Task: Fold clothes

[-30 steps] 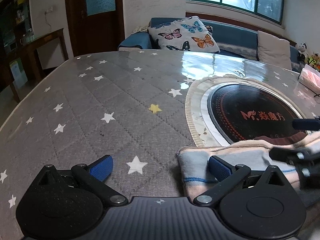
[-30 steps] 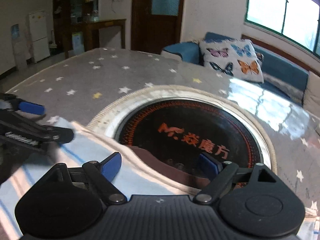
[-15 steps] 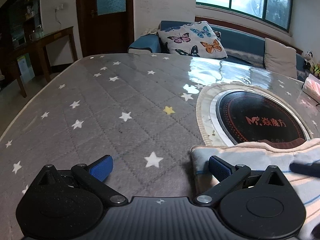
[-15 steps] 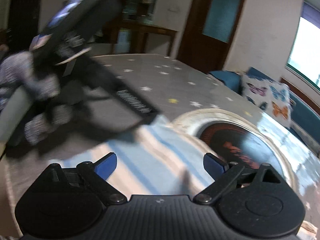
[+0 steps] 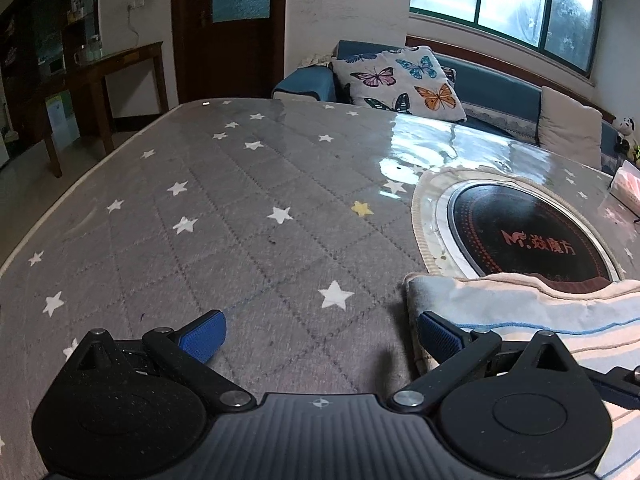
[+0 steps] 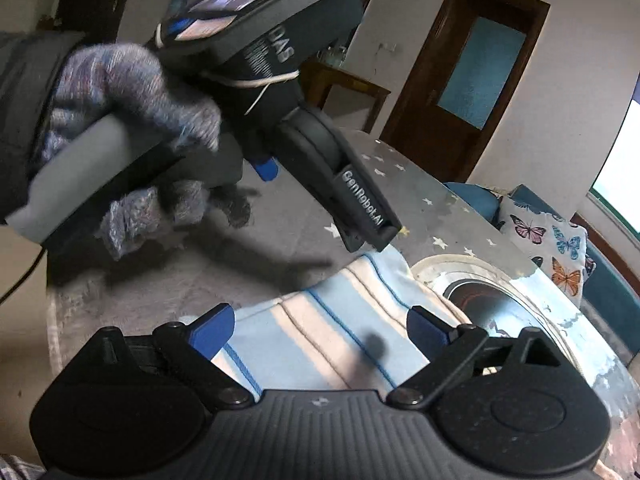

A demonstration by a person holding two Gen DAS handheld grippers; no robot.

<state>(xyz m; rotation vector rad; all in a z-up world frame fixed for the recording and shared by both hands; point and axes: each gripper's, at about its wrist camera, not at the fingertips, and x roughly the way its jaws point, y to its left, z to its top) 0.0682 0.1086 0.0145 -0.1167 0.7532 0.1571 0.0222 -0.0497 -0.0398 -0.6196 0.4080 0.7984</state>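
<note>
We are holding the left tool (image 5: 322,334) spread apart over the grey star-patterned quilted bench (image 5: 240,240). The right tool (image 6: 320,330) is also hanging apart, above the folded pale blue-and-pink striped garment (image 6: 340,320).

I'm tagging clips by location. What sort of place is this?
Most likely a home living or dining room: a sofa with a butterfly cushion under a window, and a table with a built-in cooktop, where striped clothing lies.

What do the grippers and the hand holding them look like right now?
Both the left gripper and right gripper have black linkage bodies with ribbed housings and blue textured finger pads. From the right wrist, the left unit shows white GenRobot.AI lettering and a white cord; the left hand wears a grey-blue knit glove.
</note>
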